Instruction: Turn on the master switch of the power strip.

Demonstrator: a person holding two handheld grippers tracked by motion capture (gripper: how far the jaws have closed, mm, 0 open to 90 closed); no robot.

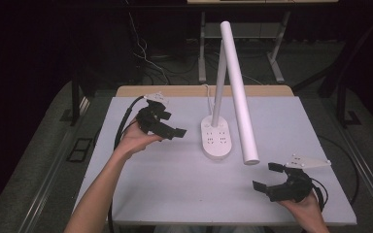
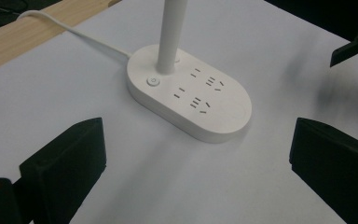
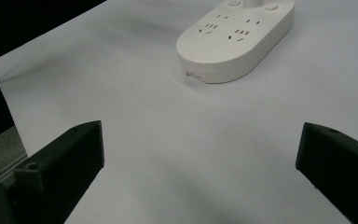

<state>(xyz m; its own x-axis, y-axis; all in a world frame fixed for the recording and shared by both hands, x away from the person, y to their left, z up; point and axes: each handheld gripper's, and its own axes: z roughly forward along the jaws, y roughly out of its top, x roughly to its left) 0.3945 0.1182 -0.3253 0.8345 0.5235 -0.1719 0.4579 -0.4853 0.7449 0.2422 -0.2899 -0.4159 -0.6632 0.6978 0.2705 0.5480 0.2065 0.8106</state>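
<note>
Both tools hover empty, jaws spread wide: the left tool just left of the lamp base, the right tool well apart at the counter's near right. The lamp's tilted head hides some counter behind it.

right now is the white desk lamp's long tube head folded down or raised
Folded down: the white tube head slopes from above the thin white stem towards the table.
</note>
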